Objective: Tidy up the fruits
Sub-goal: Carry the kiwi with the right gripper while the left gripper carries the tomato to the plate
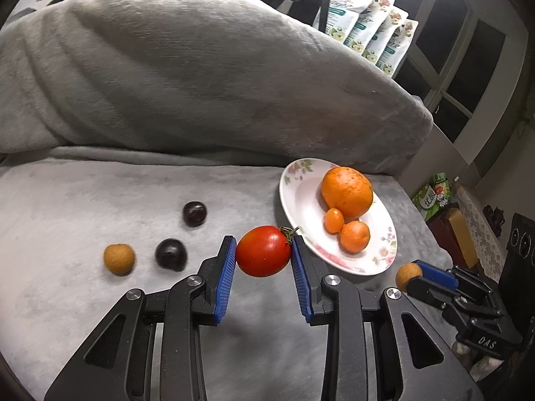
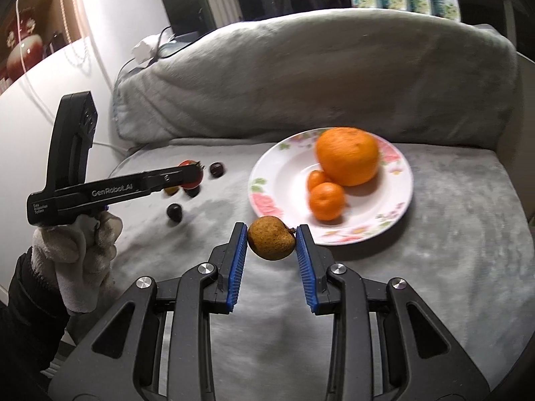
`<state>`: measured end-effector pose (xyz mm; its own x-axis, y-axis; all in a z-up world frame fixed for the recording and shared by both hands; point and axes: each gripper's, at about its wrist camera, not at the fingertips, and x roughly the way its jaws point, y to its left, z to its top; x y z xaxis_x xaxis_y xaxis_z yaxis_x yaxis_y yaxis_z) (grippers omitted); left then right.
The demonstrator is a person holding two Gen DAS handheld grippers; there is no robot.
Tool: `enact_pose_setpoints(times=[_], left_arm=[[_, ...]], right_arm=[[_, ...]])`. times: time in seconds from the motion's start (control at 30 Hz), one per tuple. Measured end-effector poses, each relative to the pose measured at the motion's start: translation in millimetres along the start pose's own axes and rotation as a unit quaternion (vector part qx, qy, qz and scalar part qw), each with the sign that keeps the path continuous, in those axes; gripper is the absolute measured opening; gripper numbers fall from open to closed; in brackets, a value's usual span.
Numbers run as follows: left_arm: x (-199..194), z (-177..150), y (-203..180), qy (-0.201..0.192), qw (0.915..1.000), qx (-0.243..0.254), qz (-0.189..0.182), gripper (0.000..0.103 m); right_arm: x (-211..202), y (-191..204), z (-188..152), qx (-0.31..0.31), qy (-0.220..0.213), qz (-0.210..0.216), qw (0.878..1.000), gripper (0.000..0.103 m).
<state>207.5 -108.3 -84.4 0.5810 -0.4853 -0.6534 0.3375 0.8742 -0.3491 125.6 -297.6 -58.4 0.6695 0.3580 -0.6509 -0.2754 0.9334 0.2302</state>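
Carrying two fruits toward the plate point(image 1: 302, 207).
Our left gripper point(image 1: 264, 254) fingers clamp a tomato point(image 1: 263, 250), our right gripper point(image 2: 271, 239) fingers a brown fruit point(image 2: 271, 238), both beside the plate's near rim; next, we lower them among the oranges point(image 2: 347, 155).

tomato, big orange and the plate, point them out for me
tomato point(image 1: 263, 250), left wrist view, middle of its red skin
big orange point(image 1: 347, 192), left wrist view, centre of its peel
plate point(image 2: 284, 180), right wrist view, bare white inner surface
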Motion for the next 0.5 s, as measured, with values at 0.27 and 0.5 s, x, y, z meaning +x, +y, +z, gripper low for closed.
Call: enact_pose_setpoints(times=[0.27,0.5], left_arm=[[12,4,-13,0.008,0.9999,0.010,-0.003,0.031],[23,10,-24,0.013,0.9997,0.020,-0.001,0.031]], right_arm=[[-5,-25,3,0.015,-0.006,-0.017,1.000,0.032],[-4,-37,5,0.020,-0.007,-0.027,0.999,0.032]])
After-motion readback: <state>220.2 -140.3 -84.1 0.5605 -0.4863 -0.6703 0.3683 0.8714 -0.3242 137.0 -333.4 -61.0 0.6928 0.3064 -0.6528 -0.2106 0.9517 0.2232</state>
